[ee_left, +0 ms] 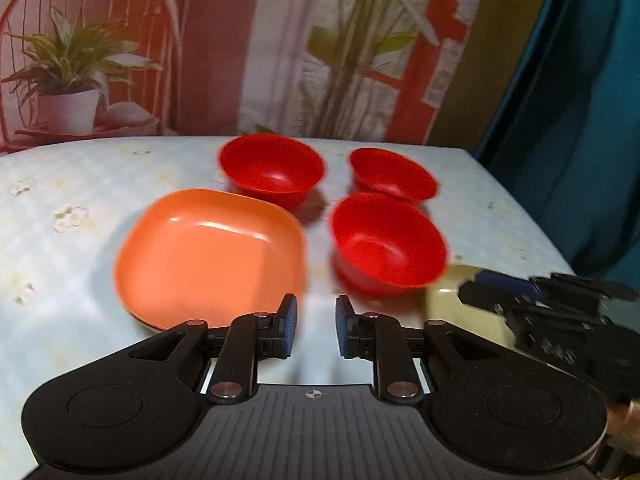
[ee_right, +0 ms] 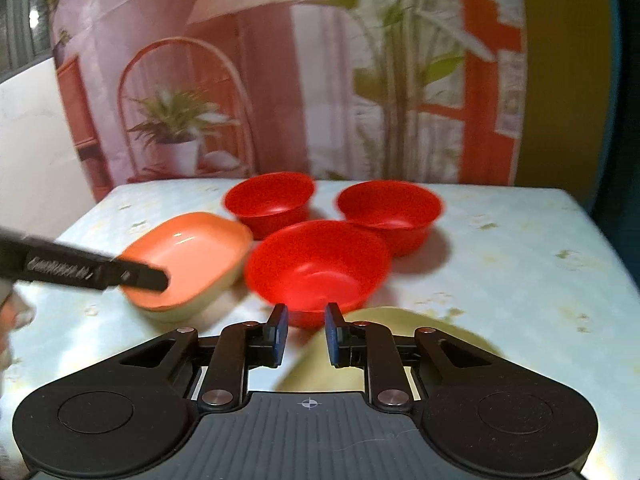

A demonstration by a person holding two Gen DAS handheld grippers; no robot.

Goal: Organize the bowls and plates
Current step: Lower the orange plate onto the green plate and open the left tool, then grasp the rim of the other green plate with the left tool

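Only the right wrist view shows the orange plate stacked on another.

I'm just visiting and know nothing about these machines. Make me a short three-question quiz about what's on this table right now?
1. How many red bowls stand on the table?
2. True or false: the left gripper is clamped on the orange square plate.
3. Which lies right under the right gripper? A) a pale yellow-green plate B) a glass C) a spoon

Key
1. Three: the near bowl, the far left bowl and the far right bowl.
2. False: its jaws stand slightly apart with nothing between them.
3. A, the pale yellow-green plate.
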